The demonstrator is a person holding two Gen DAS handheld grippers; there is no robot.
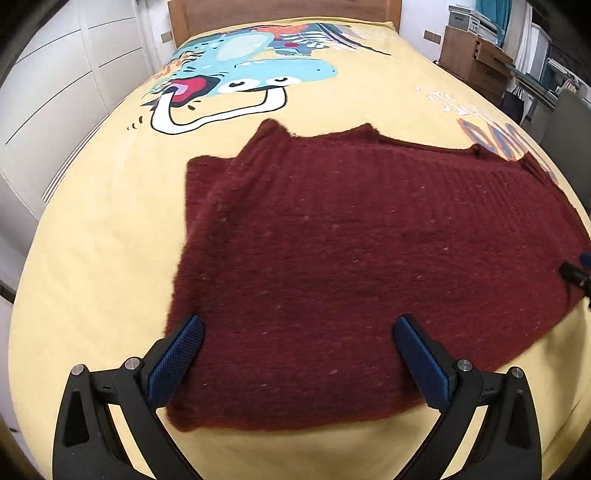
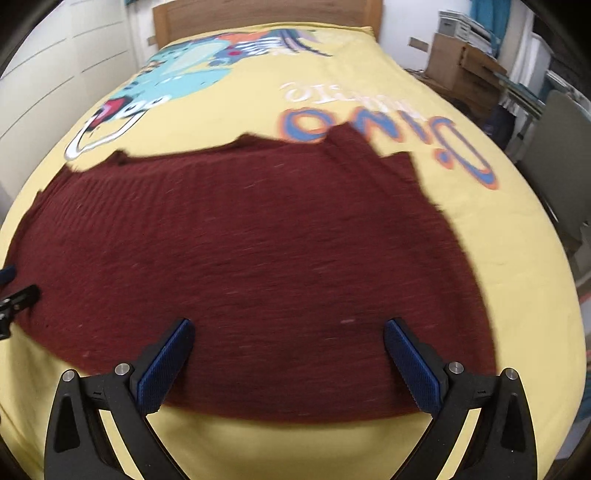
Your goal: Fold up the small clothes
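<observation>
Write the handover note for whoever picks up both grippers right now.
Left gripper: open, empty, above the near left part of the dark red knitted sweater.
Right gripper: open, empty, above the sweater's near right part.
Sweater: spread flat on the yellow cartoon-print bedspread, hem toward you, collar toward the wooden headboard; both sleeves look already turned in.
Done: laid out, sleeves apparently in.
Left: probably grip the near hem with both grippers and fold it toward the collar.

The left gripper tilts steeply downward, its blue-padded jaws spread wide with nothing clamped. The right gripper tilts down likewise, its jaws equally wide apart and gripping nothing.
</observation>
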